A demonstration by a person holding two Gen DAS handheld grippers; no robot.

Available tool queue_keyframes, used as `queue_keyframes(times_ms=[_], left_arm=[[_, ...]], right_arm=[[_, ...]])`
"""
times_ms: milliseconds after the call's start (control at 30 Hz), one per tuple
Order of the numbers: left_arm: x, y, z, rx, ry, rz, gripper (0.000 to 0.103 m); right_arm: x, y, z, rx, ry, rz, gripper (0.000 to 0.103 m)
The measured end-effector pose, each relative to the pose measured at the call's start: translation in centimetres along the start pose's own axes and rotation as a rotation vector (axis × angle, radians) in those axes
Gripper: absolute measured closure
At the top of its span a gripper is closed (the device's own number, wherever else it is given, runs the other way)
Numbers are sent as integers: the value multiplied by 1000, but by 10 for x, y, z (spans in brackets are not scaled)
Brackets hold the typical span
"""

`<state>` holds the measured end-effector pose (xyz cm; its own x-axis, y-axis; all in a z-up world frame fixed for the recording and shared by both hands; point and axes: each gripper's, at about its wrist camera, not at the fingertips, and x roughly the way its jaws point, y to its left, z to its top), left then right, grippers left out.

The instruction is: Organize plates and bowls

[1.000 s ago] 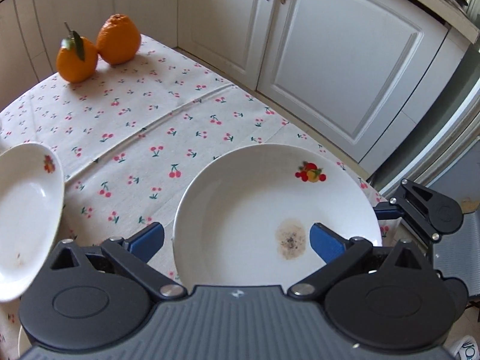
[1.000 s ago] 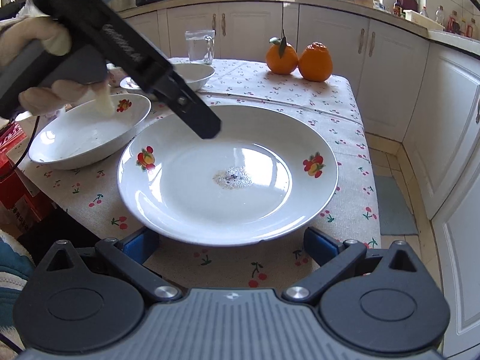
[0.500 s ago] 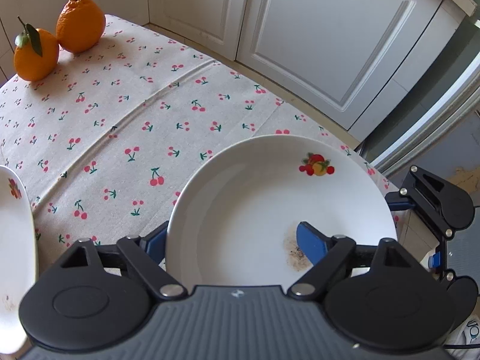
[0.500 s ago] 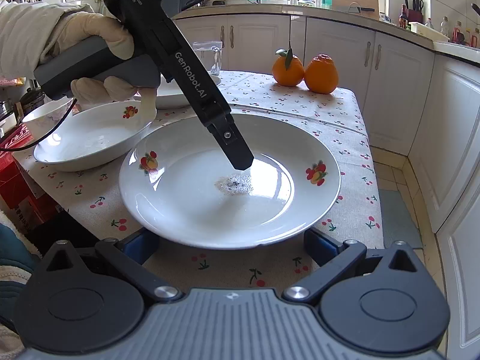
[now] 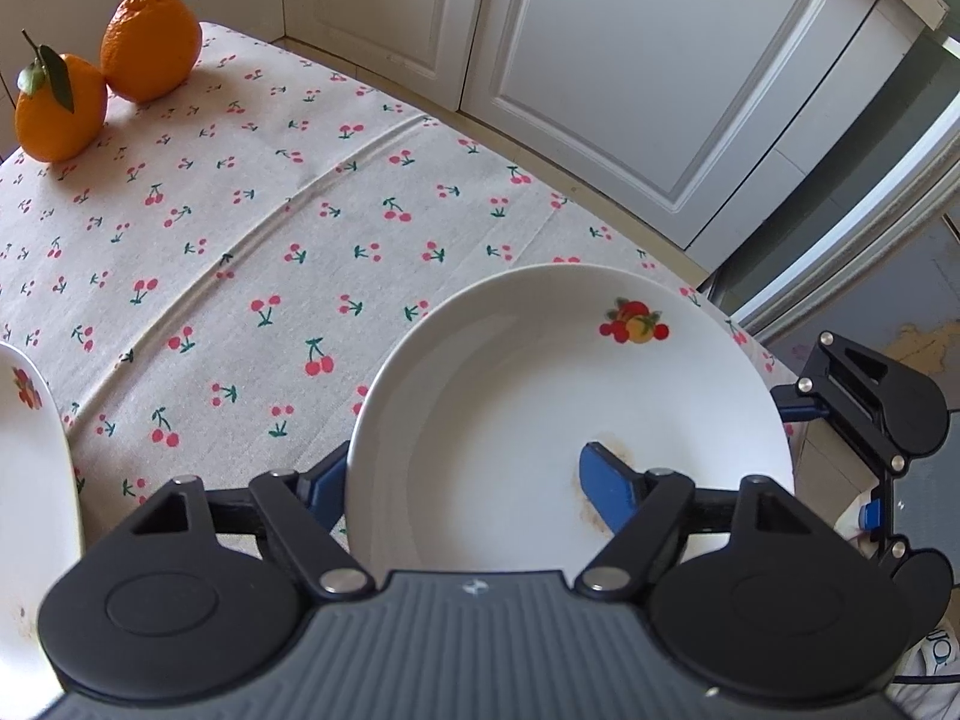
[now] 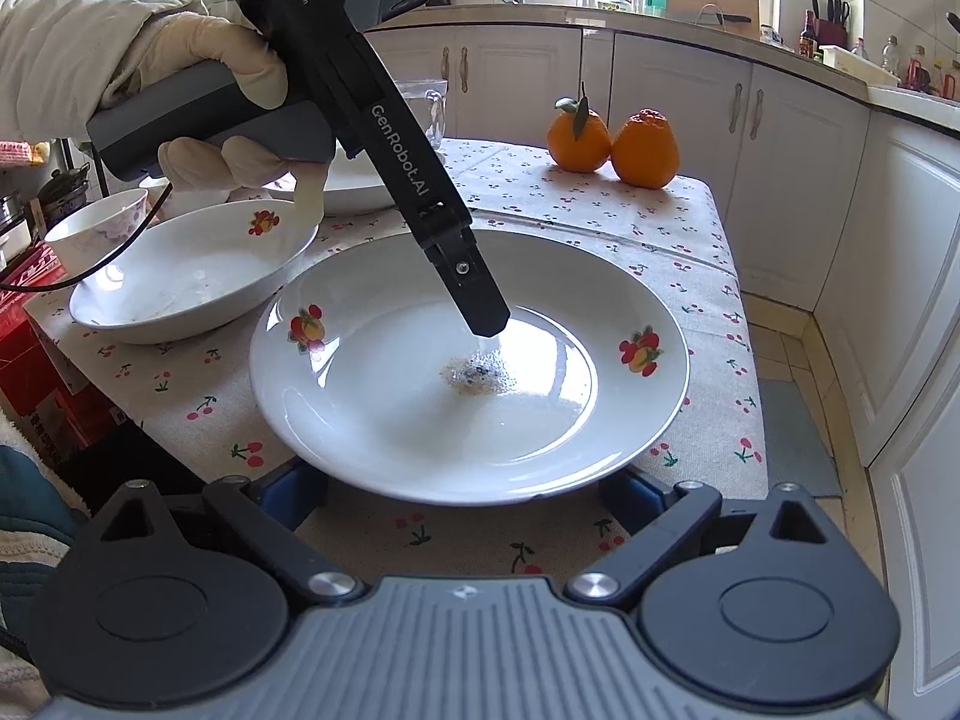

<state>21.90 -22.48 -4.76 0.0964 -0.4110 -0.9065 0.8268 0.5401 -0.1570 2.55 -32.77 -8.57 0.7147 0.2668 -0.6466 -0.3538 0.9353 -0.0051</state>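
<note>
A large white plate (image 6: 468, 372) with fruit prints and a brown stain in its middle lies on the cherry tablecloth (image 5: 240, 252). My left gripper (image 5: 462, 480) is open and straddles the plate's (image 5: 540, 396) rim, one blue finger (image 5: 606, 483) inside over the stain, the other outside. In the right wrist view the left gripper (image 6: 486, 312) reaches down into the plate. My right gripper (image 6: 462, 492) is open at the plate's near edge, both fingers low beside the rim. A white bowl (image 6: 192, 270) with a fruit print sits left of the plate.
Two oranges (image 6: 612, 138) stand at the table's far right corner. Another plate (image 6: 360, 186), a patterned bowl (image 6: 96, 234) and a glass mug (image 6: 429, 111) are behind the left hand. White cabinets (image 6: 870, 276) run close along the right. A red box (image 6: 36, 336) sits left.
My left gripper has moved down and further onto the plate, its inner finger now over the stain. My right gripper has edged closer to the plate's near rim.
</note>
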Motion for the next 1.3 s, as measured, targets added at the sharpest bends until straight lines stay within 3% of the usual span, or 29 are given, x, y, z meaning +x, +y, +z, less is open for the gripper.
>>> queue_keyframes(times_ms=[800, 1300], left_arm=[[20, 26, 58, 3, -38, 7, 26], [31, 38, 74, -10, -51, 20, 26]], right_arm=[[31, -47, 24, 1, 29, -14, 4], [48, -66, 35, 23, 26, -21, 4]])
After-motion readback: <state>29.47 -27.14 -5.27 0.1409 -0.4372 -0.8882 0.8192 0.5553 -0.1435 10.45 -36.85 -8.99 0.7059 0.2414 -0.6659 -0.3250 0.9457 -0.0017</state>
